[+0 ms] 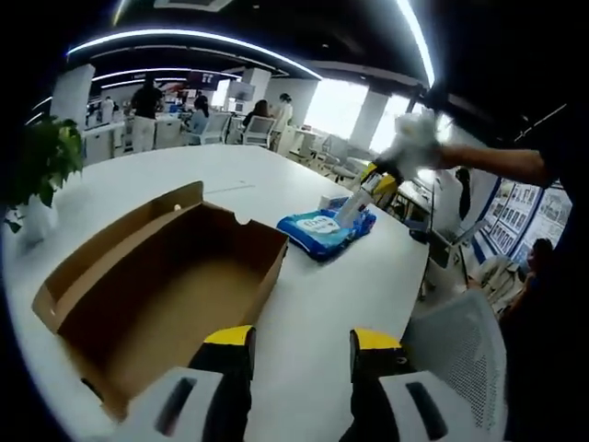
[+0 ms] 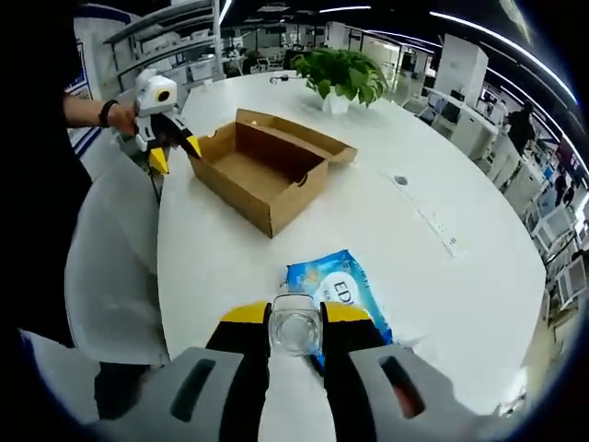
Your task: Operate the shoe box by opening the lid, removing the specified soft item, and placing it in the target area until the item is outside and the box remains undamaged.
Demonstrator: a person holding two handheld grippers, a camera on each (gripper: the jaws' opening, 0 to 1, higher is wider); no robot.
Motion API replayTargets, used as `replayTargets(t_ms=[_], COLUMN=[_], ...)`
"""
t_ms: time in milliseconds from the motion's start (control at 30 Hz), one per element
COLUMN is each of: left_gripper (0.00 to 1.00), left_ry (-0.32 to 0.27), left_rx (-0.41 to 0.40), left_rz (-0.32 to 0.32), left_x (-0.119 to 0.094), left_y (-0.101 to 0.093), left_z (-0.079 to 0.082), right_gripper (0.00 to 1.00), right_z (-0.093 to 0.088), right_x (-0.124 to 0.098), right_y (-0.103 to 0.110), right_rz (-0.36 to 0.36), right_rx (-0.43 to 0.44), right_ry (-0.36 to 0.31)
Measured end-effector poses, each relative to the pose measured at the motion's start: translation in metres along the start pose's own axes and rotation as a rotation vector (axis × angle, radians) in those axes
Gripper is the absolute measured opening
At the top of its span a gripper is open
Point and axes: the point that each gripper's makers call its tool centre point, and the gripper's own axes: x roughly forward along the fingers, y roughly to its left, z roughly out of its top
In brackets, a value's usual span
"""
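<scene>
Resting on the white surface (image 2: 442, 276) well apart from the shoe box (image 2: 267, 170), the blue wet-wipe pack (image 2: 336, 293) is already outside, and the right tongs (image 2: 294, 318) are at its near edge, their yellow-tipped jaws drawn close together around something small and clear that hides the exact contact; whether they pinch the pack itself I cannot tell. In the left gripper view the same pack (image 1: 324, 230) lies flat with the right tongs (image 1: 354, 210) down on it. The left tongs (image 1: 302, 339) hang apart and empty over the surface beside the box (image 1: 166, 281), which stands open and looks hollow and unharmed. I judge the pack to be light, soft and squashy, with a slick film skin that could slide; a firm pinch across a sealed end seam should hold better than squeezing its puffy middle.
</scene>
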Motion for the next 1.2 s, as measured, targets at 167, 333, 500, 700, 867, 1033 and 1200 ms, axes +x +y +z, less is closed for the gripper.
replayTargets(t_ms=[167, 333, 500, 700, 867, 1033, 1200], left_gripper=[0.41, 0.41, 0.41, 0.41, 0.41, 0.41, 0.41], left_ry=[-0.004, -0.014, -0.016, -0.017, -0.018, -0.018, -0.016], left_rx=[-0.021, -0.040, -0.057, -0.073, -0.082, -0.085, -0.087], left_rz=[0.032, 0.058, 0.083, 0.102, 0.111, 0.115, 0.115], left_x=[-0.006, -0.011, -0.015, -0.018, -0.019, -0.017, -0.015], left_y=[0.009, 0.016, 0.024, 0.029, 0.033, 0.035, 0.035], left_z=[-0.003, -0.002, -0.003, -0.006, -0.007, -0.007, -0.007], right_gripper=[0.18, 0.18, 0.18, 0.18, 0.18, 0.18, 0.18], right_z=[-0.003, -0.002, -0.010, -0.023, -0.032, -0.044, -0.050], right_x=[0.004, 0.010, 0.022, 0.032, 0.038, 0.043, 0.047], right_y=[-0.029, -0.057, -0.078, -0.096, -0.109, -0.112, -0.114], right_rz=[-0.014, -0.031, -0.052, -0.065, -0.077, -0.070, -0.062], right_rx=[-0.012, -0.014, -0.027, -0.053, -0.084, -0.157, -0.213], right_ry=[0.030, 0.048, 0.092, 0.147, 0.194, 0.271, 0.313])
